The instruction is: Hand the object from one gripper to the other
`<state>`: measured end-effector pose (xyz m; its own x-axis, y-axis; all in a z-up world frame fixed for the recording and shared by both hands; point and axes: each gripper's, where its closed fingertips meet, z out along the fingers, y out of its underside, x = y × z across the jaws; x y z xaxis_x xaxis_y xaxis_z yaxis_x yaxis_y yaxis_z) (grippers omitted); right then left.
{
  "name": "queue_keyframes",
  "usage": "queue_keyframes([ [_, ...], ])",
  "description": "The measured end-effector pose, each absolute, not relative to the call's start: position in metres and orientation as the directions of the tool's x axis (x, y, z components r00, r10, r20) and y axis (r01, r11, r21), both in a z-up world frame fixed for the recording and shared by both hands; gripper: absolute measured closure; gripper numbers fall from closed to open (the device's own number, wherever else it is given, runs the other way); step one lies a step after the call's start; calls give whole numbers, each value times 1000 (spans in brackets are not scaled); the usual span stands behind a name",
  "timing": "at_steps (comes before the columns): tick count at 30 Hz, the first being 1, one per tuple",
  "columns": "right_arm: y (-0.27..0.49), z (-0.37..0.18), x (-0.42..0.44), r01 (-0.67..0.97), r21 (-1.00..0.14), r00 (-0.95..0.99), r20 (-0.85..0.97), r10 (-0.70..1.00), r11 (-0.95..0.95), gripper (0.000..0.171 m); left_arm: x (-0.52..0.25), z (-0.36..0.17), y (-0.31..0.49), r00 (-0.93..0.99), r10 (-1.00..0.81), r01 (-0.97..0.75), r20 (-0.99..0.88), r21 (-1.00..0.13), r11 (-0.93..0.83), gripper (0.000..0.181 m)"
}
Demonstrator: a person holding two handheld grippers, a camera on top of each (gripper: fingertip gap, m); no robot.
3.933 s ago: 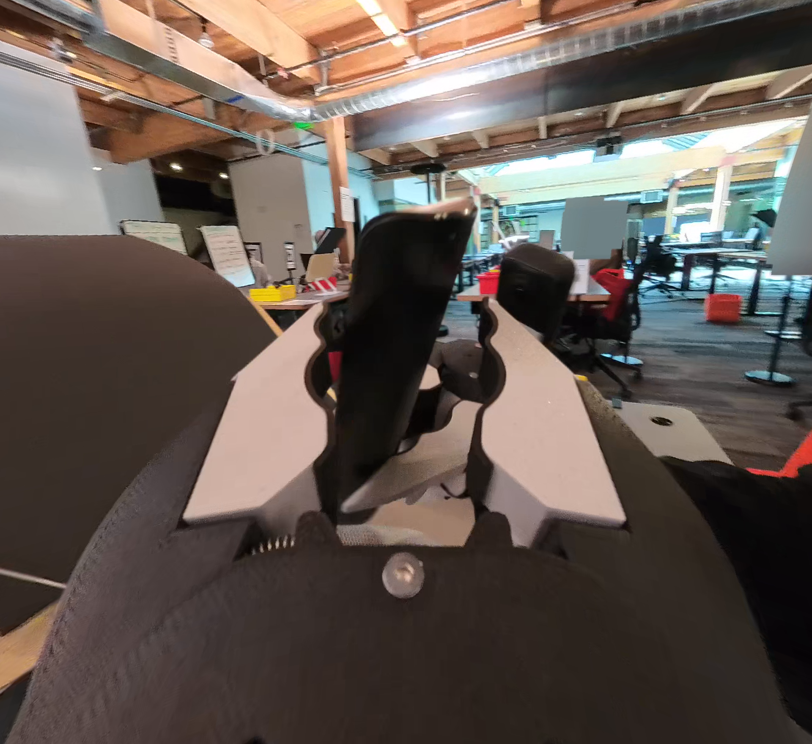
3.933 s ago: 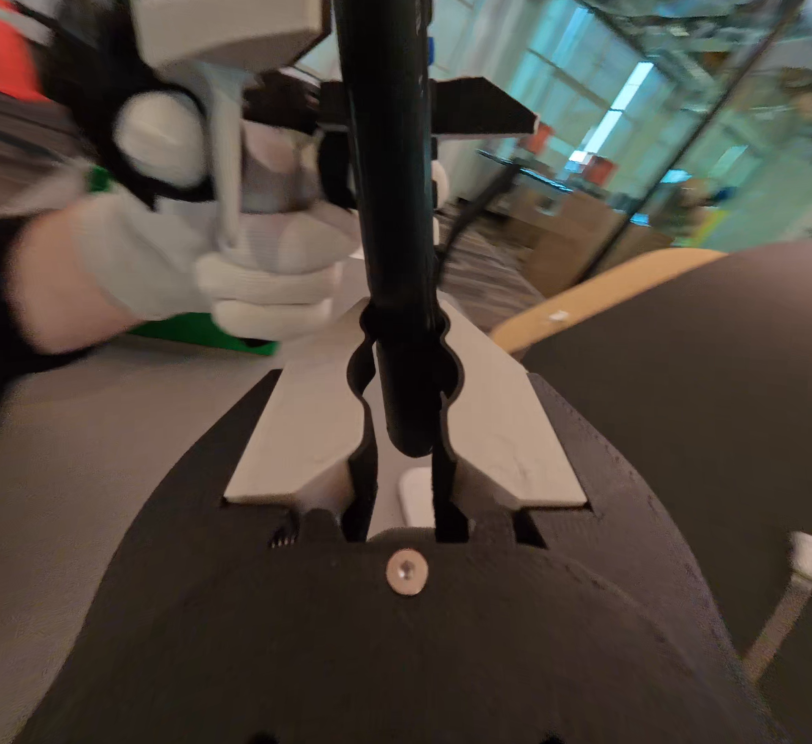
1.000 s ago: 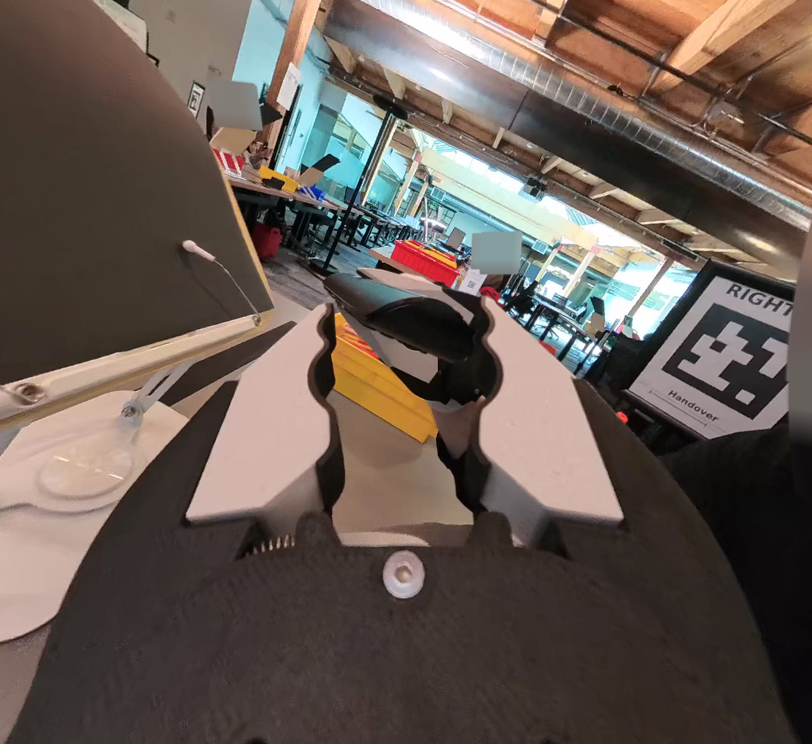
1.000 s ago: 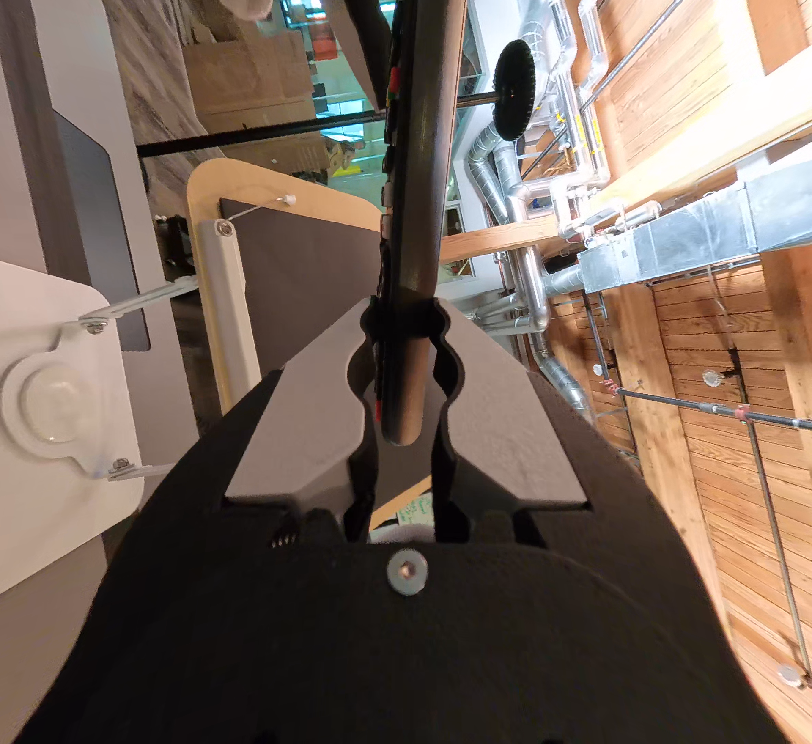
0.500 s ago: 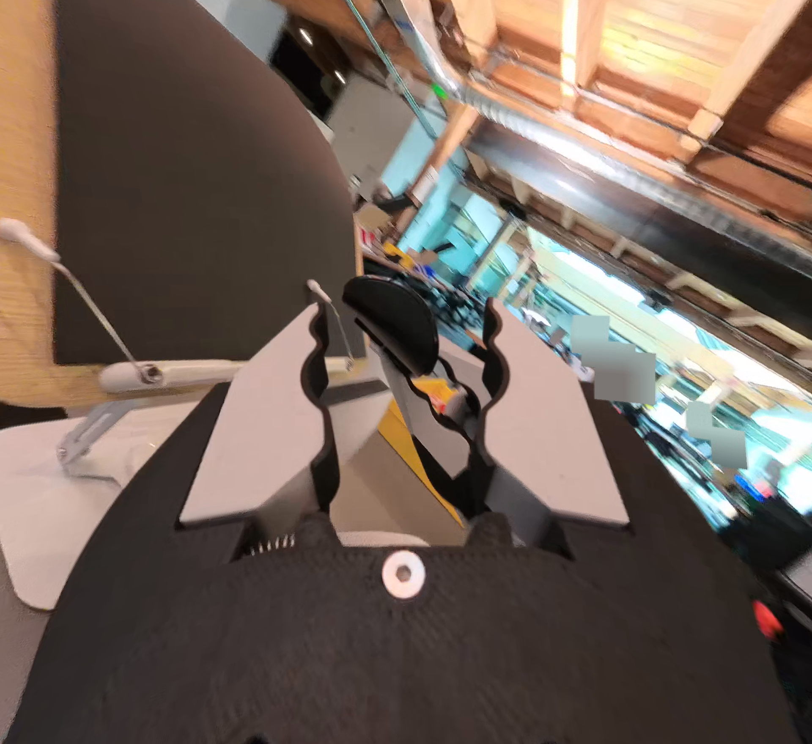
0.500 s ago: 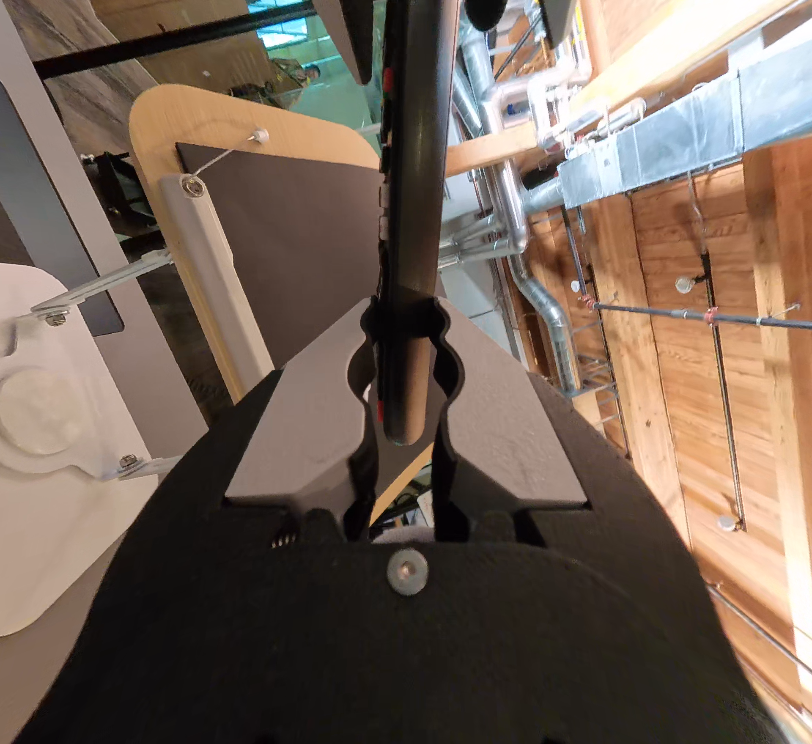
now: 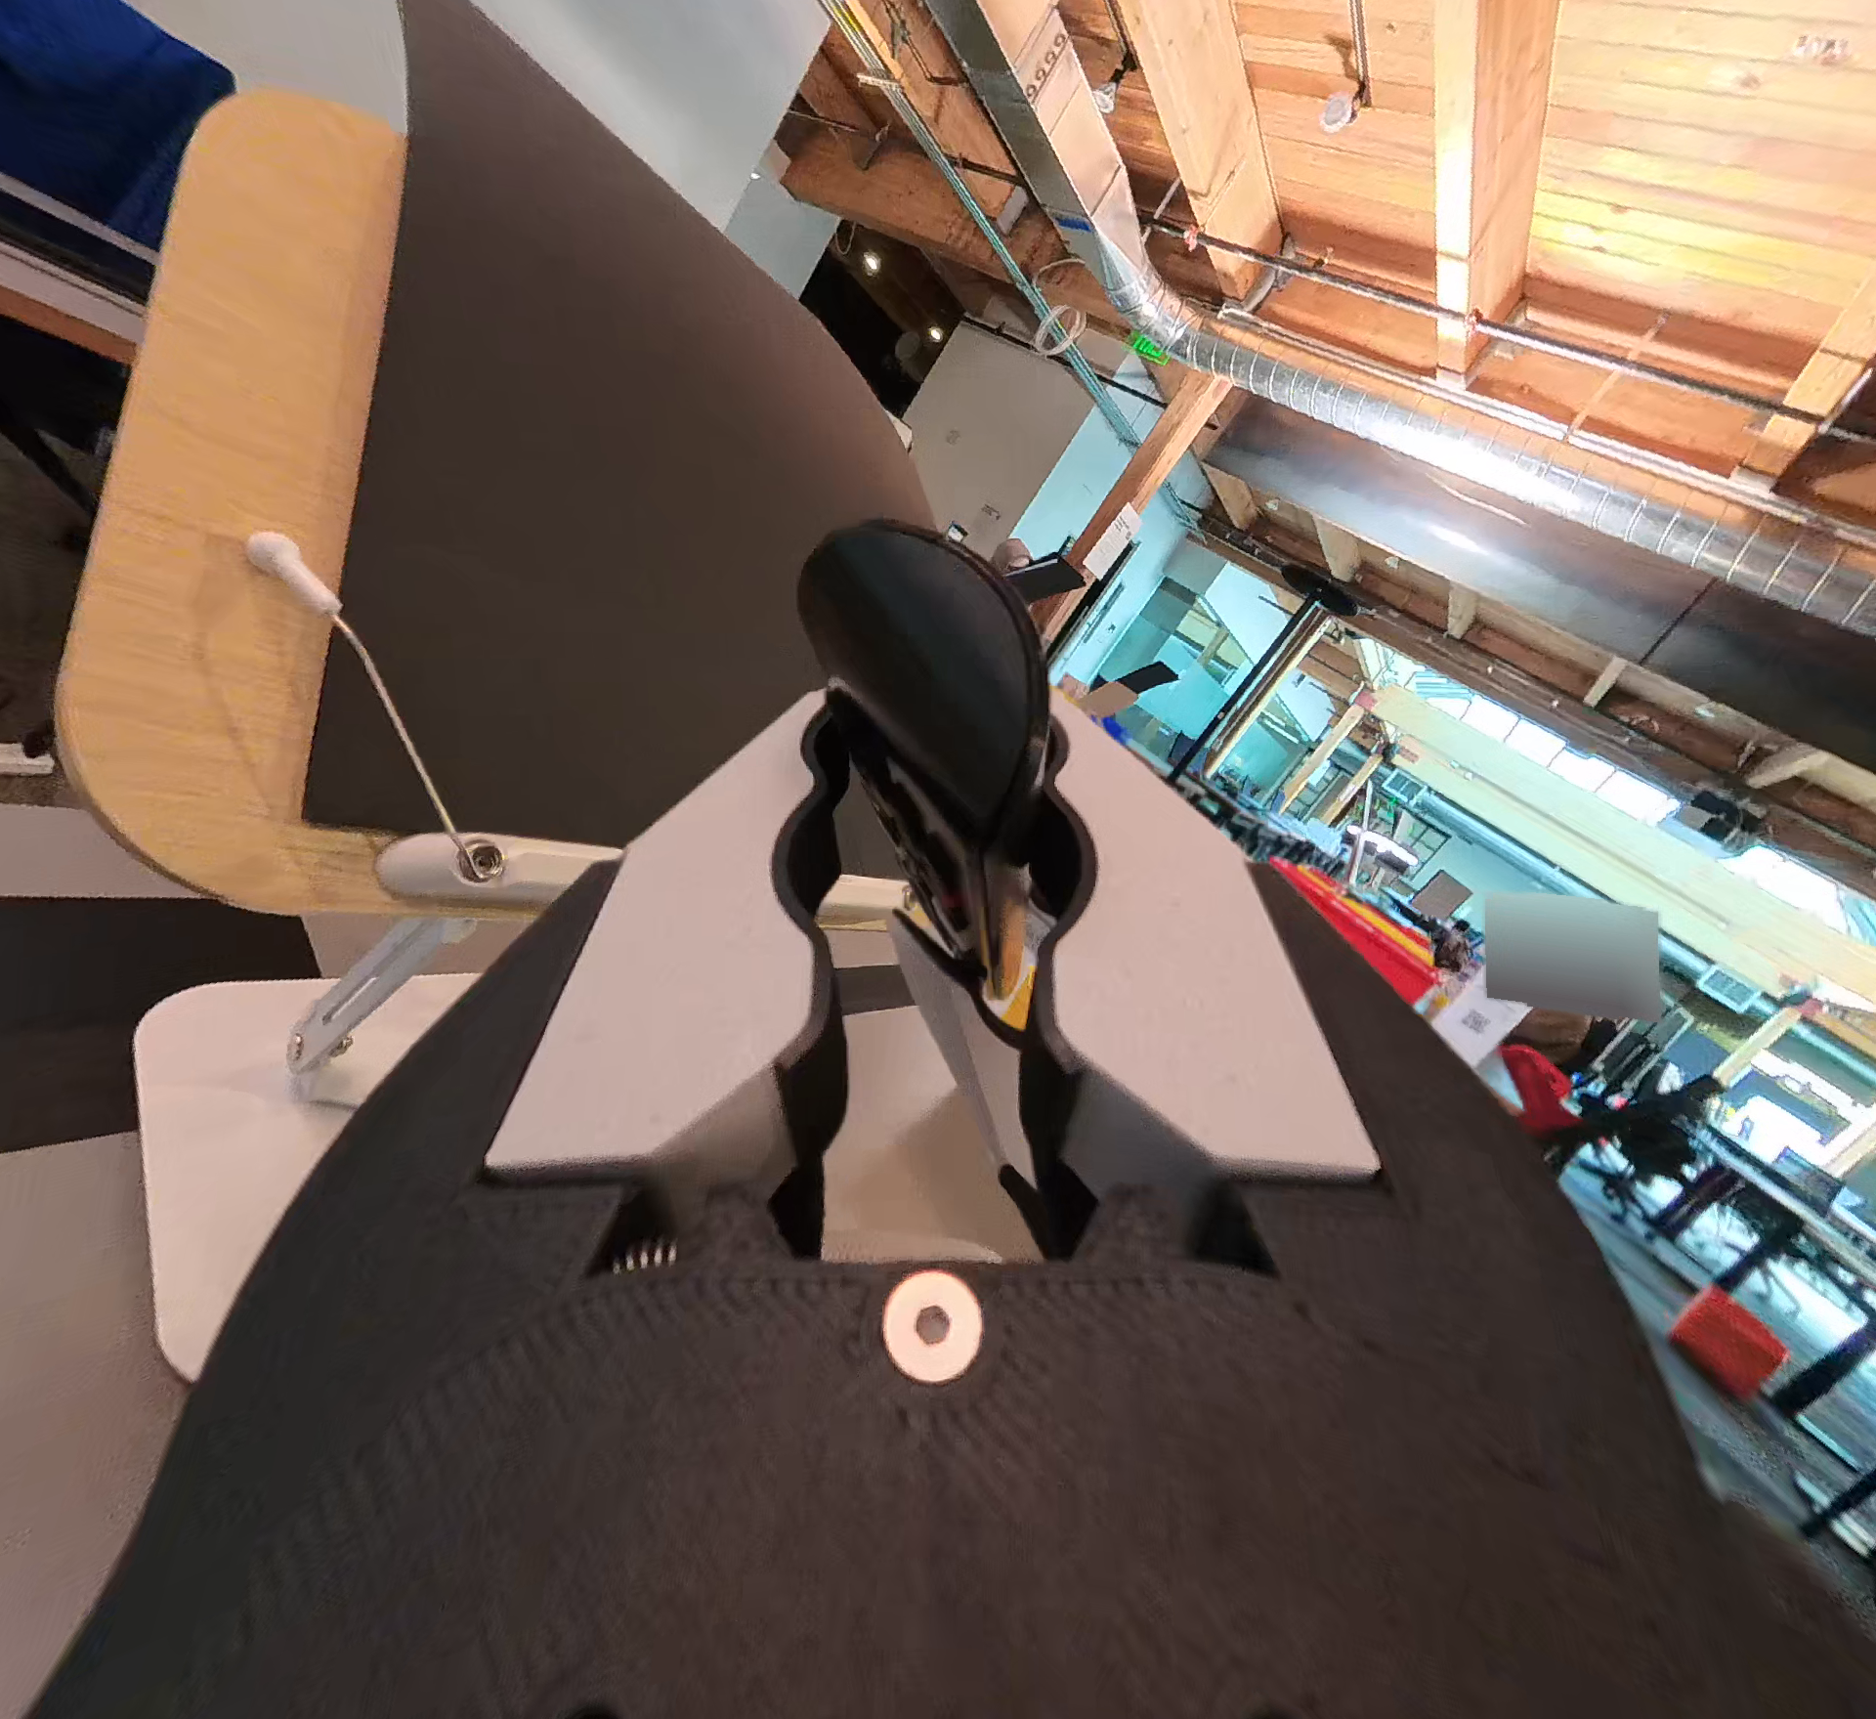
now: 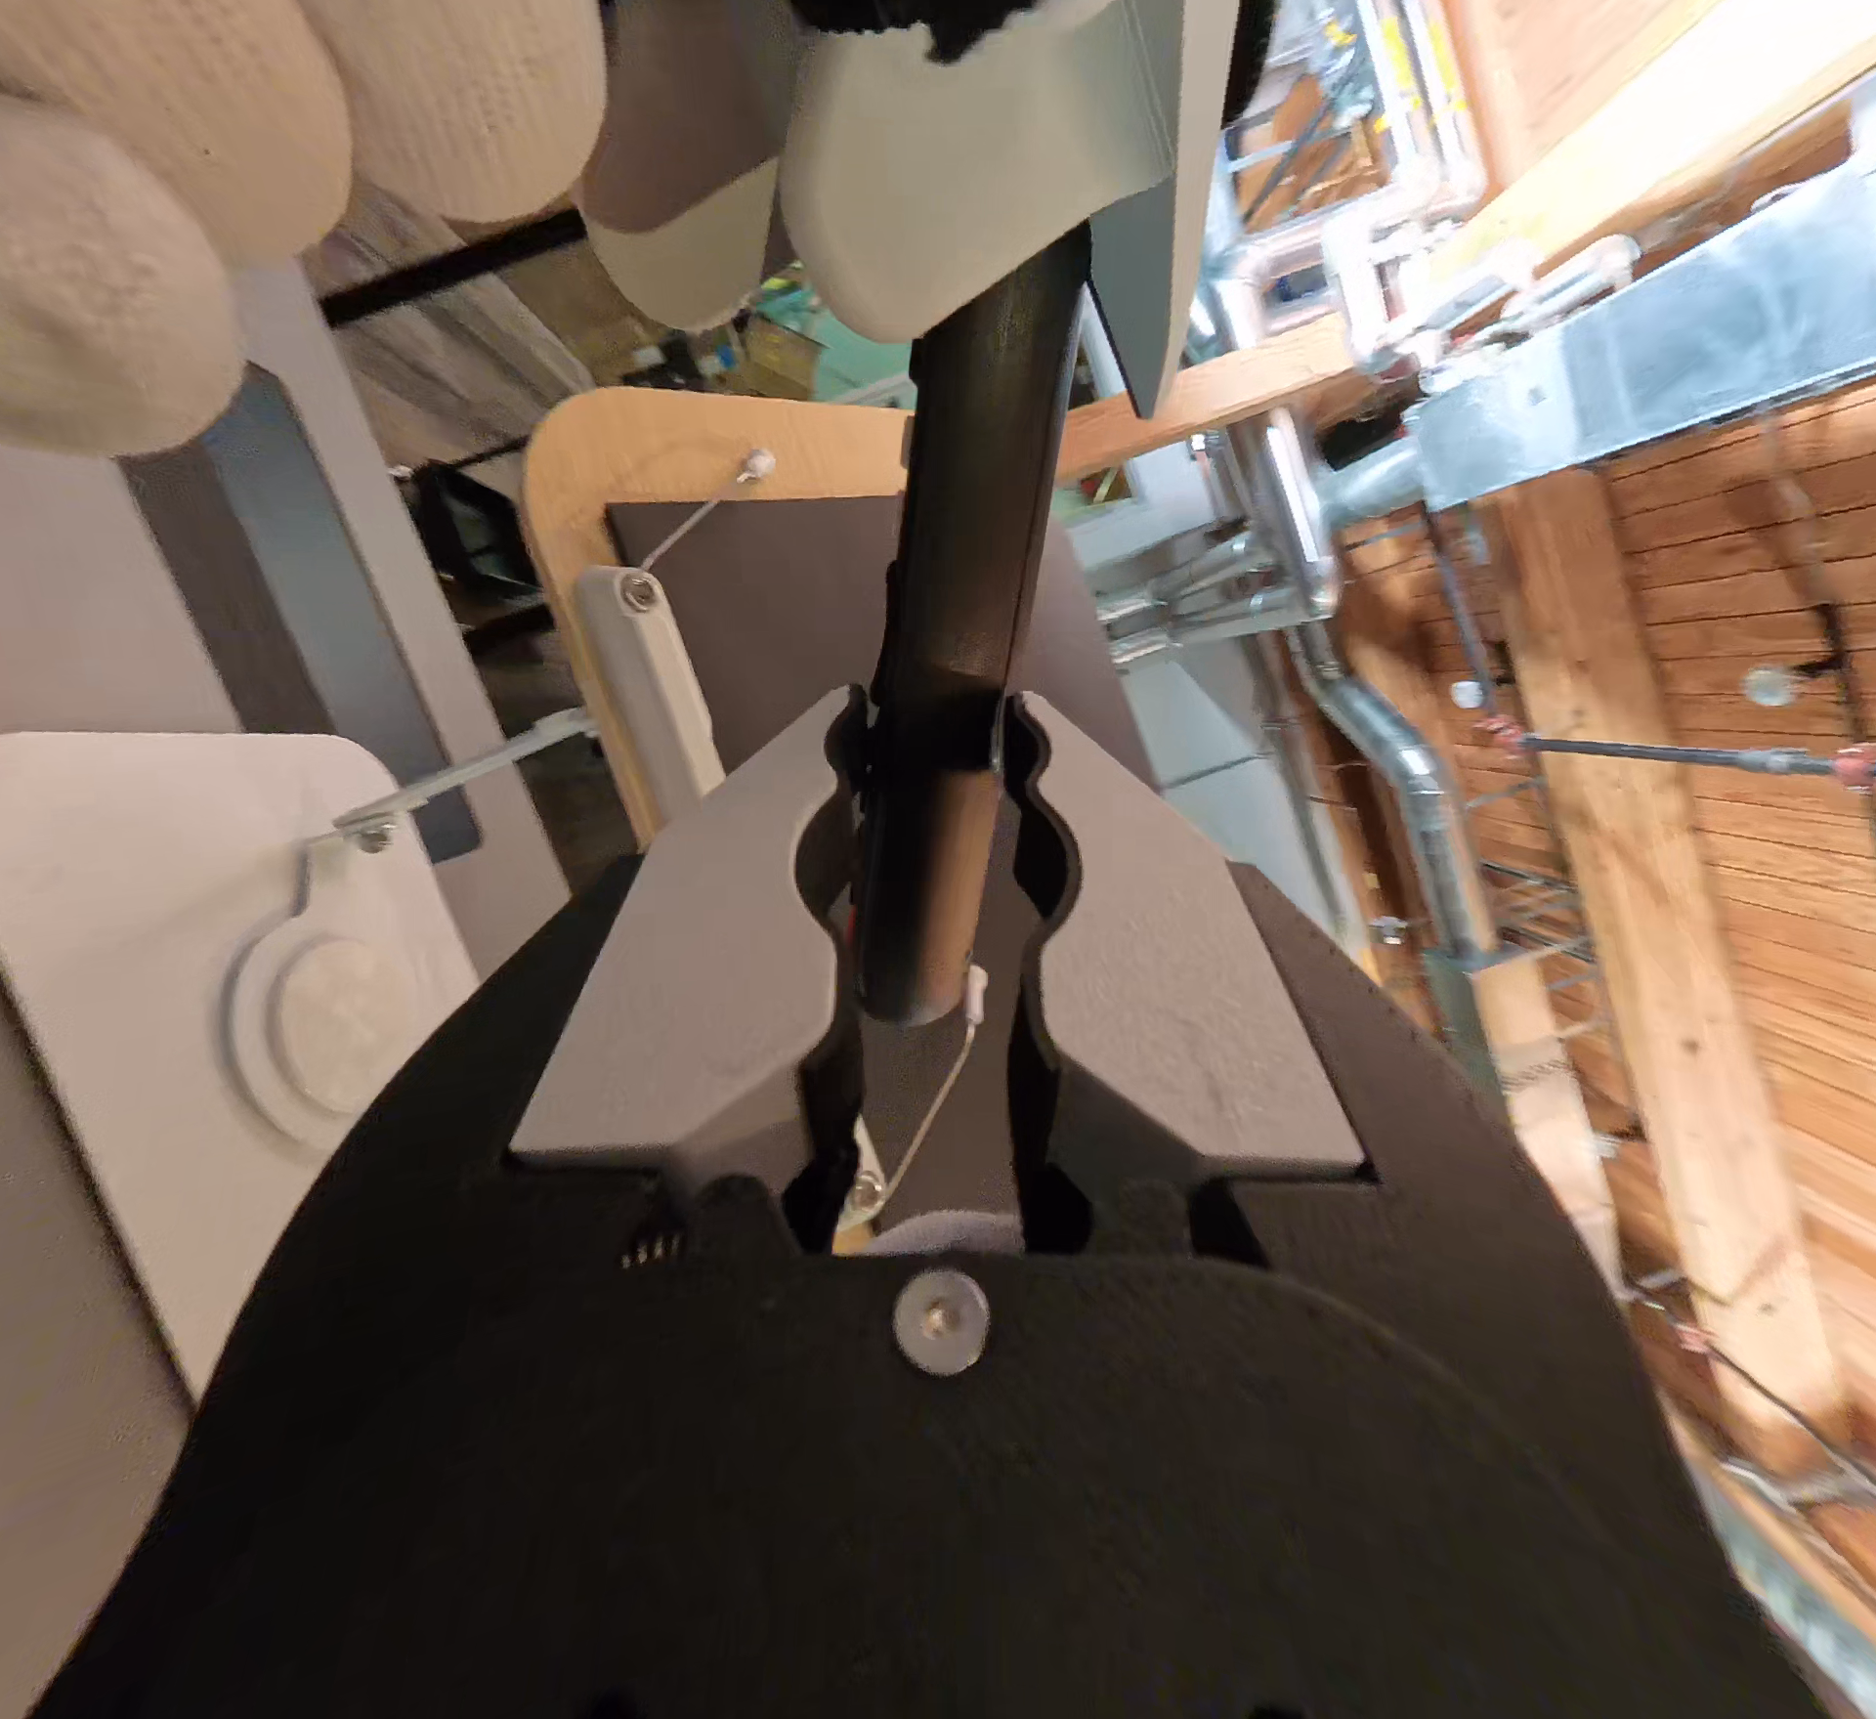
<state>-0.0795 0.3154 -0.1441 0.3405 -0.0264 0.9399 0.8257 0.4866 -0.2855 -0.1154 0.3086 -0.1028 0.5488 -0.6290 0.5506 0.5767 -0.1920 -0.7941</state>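
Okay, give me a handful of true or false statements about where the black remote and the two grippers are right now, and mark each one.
1. The right gripper is shut on one end of the black remote control. True.
2. The remote lies flat on the white base plate. False: it is held up in the air, with nothing under it.
3. In the left wrist view, the rounded end of the remote sits between the fingertips of the left gripper. True.
4. The hand near the top of the right wrist view is bare. False: it wears a white glove.
5. The ceiling is white plaster. False: it is wooden planks and beams.
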Motion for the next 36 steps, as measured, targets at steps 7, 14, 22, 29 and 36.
queue_keyframes([
  [7, 278, -151, -98, 518, -609, 356, 792, 496, 601, 112, -107, -87, 283, 442, -825, 436, 354, -888, -148, 156],
  [14, 236, -150, -82, 207, -918, 149, 372, 916, 339, 114, -90, -90, 236, 256, -957, 241, 139, -967, -77, 158],
  [22, 204, -169, -106, 152, -960, -59, 231, 971, 237, 132, -55, -115, 206, 142, -990, 55, 13, -998, -5, 158],
  [29, 205, -164, -113, 132, -949, -31, 286, 958, 287, 147, -53, -109, 204, 167, -986, 61, -16, -998, 27, 158],
  [36, 272, -146, -83, 496, -630, 329, 774, 541, 598, 148, -77, -78, 224, 272, -952, 223, 141, -971, -81, 121],
])
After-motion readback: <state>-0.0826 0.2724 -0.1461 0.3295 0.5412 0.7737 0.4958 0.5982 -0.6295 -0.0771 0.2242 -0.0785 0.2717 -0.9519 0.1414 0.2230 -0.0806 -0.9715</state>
